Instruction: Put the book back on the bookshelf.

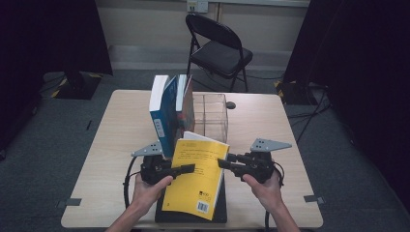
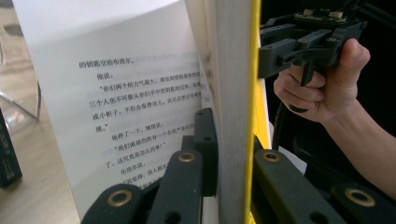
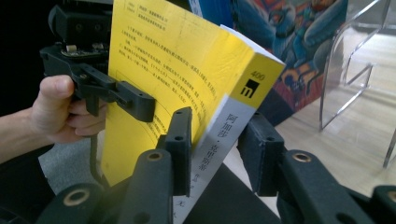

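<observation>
A yellow paperback (image 1: 198, 174) is held tilted above the near middle of the table, gripped from both sides. My left gripper (image 1: 191, 168) is shut on its left edge. In the left gripper view the jaws (image 2: 231, 154) pinch the page block and yellow cover, with one printed page (image 2: 126, 93) fanned open beside them. My right gripper (image 1: 222, 163) is shut on the spine side. In the right gripper view its jaws (image 3: 217, 144) straddle the yellow and grey spine (image 3: 224, 130), with the left gripper (image 3: 116, 93) across the cover.
A flat black book (image 1: 220, 208) lies under the paperback at the table's (image 1: 270, 125) near edge. Blue books (image 1: 164, 111) stand upright against a clear acrylic holder (image 1: 210, 116) mid-table. A black folding chair (image 1: 220, 48) stands beyond the far edge.
</observation>
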The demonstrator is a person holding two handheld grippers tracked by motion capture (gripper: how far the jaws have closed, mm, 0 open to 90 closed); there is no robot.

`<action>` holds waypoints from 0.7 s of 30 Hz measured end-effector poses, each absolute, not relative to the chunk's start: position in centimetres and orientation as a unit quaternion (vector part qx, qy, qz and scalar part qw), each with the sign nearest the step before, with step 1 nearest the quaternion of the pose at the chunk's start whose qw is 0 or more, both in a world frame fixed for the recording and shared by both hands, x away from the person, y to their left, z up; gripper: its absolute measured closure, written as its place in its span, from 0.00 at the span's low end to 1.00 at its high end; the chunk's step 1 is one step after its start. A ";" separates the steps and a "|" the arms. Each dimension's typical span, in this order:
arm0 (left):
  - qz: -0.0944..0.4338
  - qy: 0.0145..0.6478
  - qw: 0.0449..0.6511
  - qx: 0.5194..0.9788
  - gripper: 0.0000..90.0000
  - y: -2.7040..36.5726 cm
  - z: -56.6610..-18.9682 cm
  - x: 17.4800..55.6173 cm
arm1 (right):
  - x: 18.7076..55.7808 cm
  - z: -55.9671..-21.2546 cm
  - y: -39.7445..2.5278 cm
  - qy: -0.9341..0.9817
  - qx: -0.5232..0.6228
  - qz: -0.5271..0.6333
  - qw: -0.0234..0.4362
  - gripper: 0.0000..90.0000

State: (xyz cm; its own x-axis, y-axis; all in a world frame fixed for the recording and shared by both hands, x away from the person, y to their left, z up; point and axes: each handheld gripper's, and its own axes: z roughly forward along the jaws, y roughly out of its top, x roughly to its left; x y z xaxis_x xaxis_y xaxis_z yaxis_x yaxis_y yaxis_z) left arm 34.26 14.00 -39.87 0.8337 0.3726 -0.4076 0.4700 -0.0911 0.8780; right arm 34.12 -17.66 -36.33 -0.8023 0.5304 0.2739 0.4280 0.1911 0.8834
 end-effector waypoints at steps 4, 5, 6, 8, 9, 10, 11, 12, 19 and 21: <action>-0.031 0.285 0.619 0.731 0.94 13.8 -39.3 34.7 | 34.3 -35.2 -17.7 0.768 0.303 0.562 0.057 0.78; -0.029 0.284 0.622 0.730 0.94 13.8 -39.2 34.7 | 34.4 -34.6 -17.7 0.767 0.299 0.564 0.065 0.80; -0.028 0.282 0.624 0.728 0.94 13.7 -39.0 34.8 | 34.4 -34.6 -17.7 0.767 0.299 0.564 0.065 0.80; -0.014 0.276 0.626 0.729 0.94 13.6 -38.7 34.7 | 34.5 -34.2 -17.8 0.763 0.294 0.571 0.069 0.81; -0.005 0.271 0.628 0.729 0.94 13.5 -38.4 34.7 | 34.4 -33.6 -17.8 0.760 0.286 0.578 0.078 0.83; -0.005 0.271 0.628 0.729 0.93 13.5 -38.4 34.7 | 34.4 -33.6 -17.8 0.760 0.286 0.578 0.078 0.83; -0.002 0.267 0.624 0.735 0.91 13.5 -38.4 34.6 | 34.1 -33.3 -17.8 0.756 0.275 0.587 0.086 0.85; 0.006 0.268 0.618 0.739 0.89 13.5 -38.4 34.5 | 33.9 -33.3 -17.7 0.758 0.268 0.588 0.093 0.85; -0.006 0.259 0.618 0.742 0.84 13.6 -39.0 33.7 | 32.8 -33.5 -17.7 0.764 0.246 0.589 0.093 0.83; -0.012 0.250 0.619 0.744 0.84 13.7 -39.0 33.6 | 32.6 -33.6 -17.7 0.765 0.240 0.591 0.088 0.81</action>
State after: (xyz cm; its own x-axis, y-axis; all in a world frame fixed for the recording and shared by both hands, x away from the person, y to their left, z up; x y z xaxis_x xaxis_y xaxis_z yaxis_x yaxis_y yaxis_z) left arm 33.57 13.66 -39.04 0.8748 0.3569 -0.3277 0.3871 -0.1082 0.9157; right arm 32.62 -17.67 -33.56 -0.8694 0.4710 0.1492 0.2638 0.1872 0.9462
